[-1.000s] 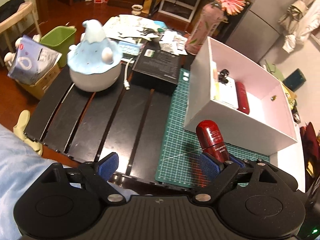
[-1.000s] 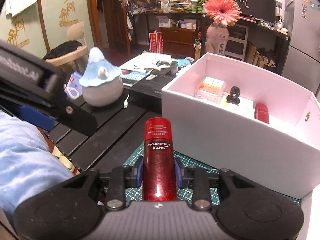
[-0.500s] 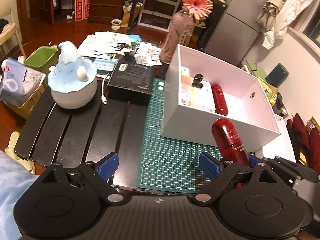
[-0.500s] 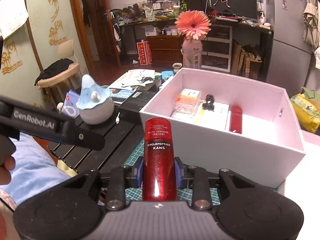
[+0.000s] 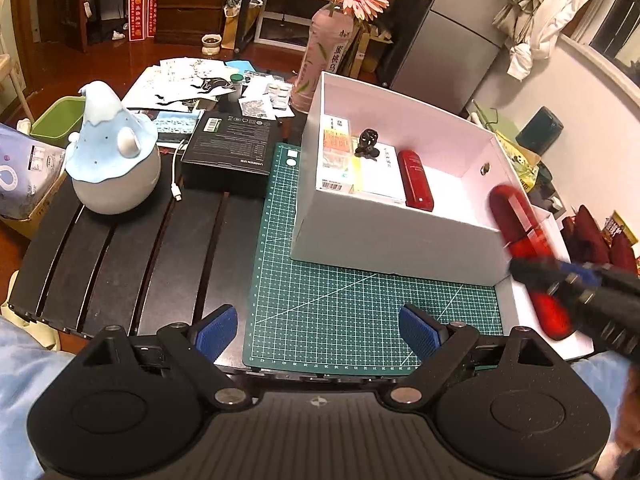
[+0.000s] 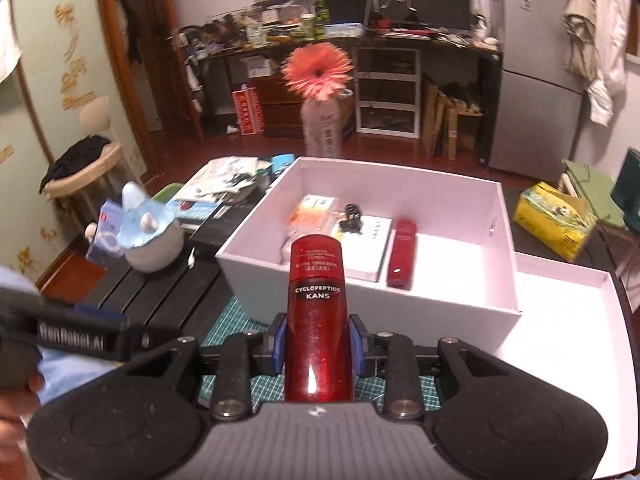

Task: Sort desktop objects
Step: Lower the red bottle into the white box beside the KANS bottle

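Note:
My right gripper (image 6: pixel 317 344) is shut on a red KANS bottle (image 6: pixel 316 308) and holds it in the air at the near wall of the white box (image 6: pixel 440 300). In the left wrist view the bottle (image 5: pixel 520 232) shows blurred at the box's right corner (image 5: pixel 400 248). The box holds a red case (image 5: pixel 416 180), a white booklet (image 5: pixel 380 176), an orange-labelled pack (image 5: pixel 336 152) and a small black clip (image 5: pixel 368 144). My left gripper (image 5: pixel 318 330) is open and empty above the green cutting mat (image 5: pixel 340 304).
A blue and white mountain-shaped pot (image 5: pixel 112 160), a black flat box (image 5: pixel 228 152) and a white cable (image 5: pixel 176 176) lie on the black slatted table (image 5: pixel 120 248). A pink bottle with a flower (image 5: pixel 328 56) stands behind the box. The box lid (image 6: pixel 568 360) lies to the right.
My right gripper has carried the red bottle up and to the right, to the box's near right corner. My left gripper has drawn back and risen, still open.

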